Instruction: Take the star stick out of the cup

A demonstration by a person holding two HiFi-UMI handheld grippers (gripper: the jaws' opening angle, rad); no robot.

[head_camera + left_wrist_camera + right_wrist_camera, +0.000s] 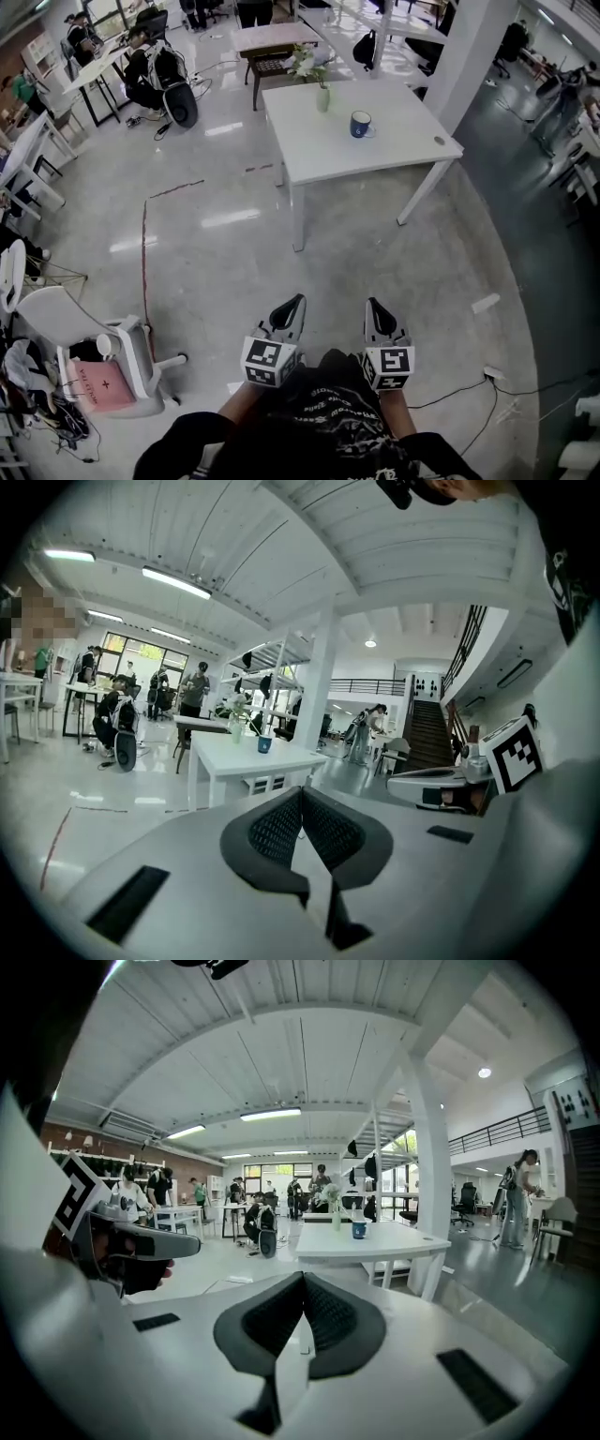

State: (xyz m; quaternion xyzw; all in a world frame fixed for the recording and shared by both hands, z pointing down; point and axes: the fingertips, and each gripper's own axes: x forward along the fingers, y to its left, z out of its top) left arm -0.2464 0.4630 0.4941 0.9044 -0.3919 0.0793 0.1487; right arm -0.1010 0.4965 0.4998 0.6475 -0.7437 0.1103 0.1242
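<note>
Way over on the far side of the floor [216, 253], the blue cup [361, 124] sat around the middle of a white counter [309, 155], with a vase of flowers [322, 97] near it. Honestly couldn't make out the star stick from that far off, too small to tell, though I'd guess it was in the cup. Both tools were held close to the body, well apart from the counter. The left gripper [298, 300] had its fingers [277, 829] clenched tip to tip with nothing between them. The right gripper [372, 303] was the same, pinched together on nothing.

So the job hadn't really started. My take: walk up square to the counter first, spread one gripper's fingers before reaching, come in from above the cup, pinch the stick firmly and lift straight up. The other gripper could steady the cup so it didn't tip or slide.

Room-wise: a shiny grey floor with a red line [144, 244] along it, a white chair [66, 328] at left, a white pillar [473, 47], and people at desks further back.
</note>
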